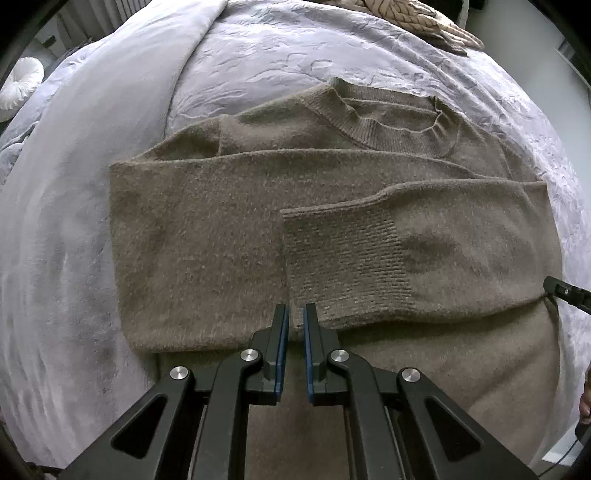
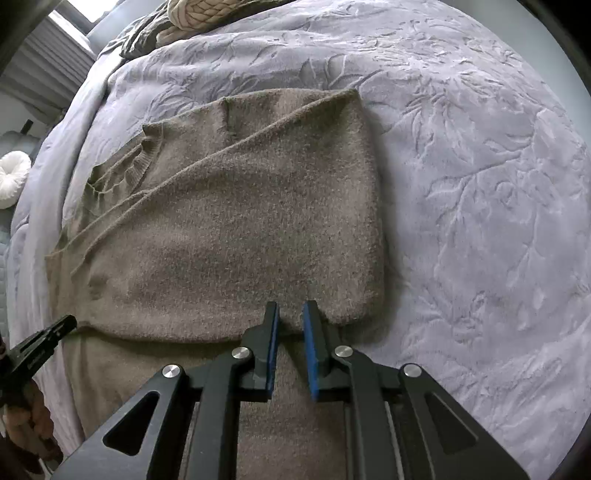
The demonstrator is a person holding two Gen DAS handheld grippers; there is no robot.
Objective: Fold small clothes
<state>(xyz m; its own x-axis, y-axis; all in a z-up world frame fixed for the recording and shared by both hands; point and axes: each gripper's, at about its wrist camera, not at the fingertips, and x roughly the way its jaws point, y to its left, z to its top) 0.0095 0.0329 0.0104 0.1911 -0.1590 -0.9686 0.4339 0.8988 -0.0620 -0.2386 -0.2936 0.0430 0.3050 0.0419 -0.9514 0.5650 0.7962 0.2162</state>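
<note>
both sleeves lay crossed over the fuzzy taupe knit sweater point(image 1: 229, 236) on the lavender embossed bedspread point(image 2: 480, 184), ready for folding; left tool point(image 1: 294, 325) and right tool point(image 2: 291, 321) hovered slightly parted, grasping nothing.

A home bedroom is indicated by a lavender embossed bedspread point(image 2: 461, 166), a round white cushion point(image 1: 18, 86) and a knitted throw point(image 1: 417, 18).

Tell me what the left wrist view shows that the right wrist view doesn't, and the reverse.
Only the left wrist view shows the ribbed cuff of the folded-in sleeve and the whole ribbed round neckline.

Only the right wrist view shows the sweater's outer side edge against bare embossed lavender bedspread.

Both show the brown knit sweater, a round white cushion, a beige cable-knit garment, and narrowly parted, empty jaws on the left gripper and right gripper.
</note>
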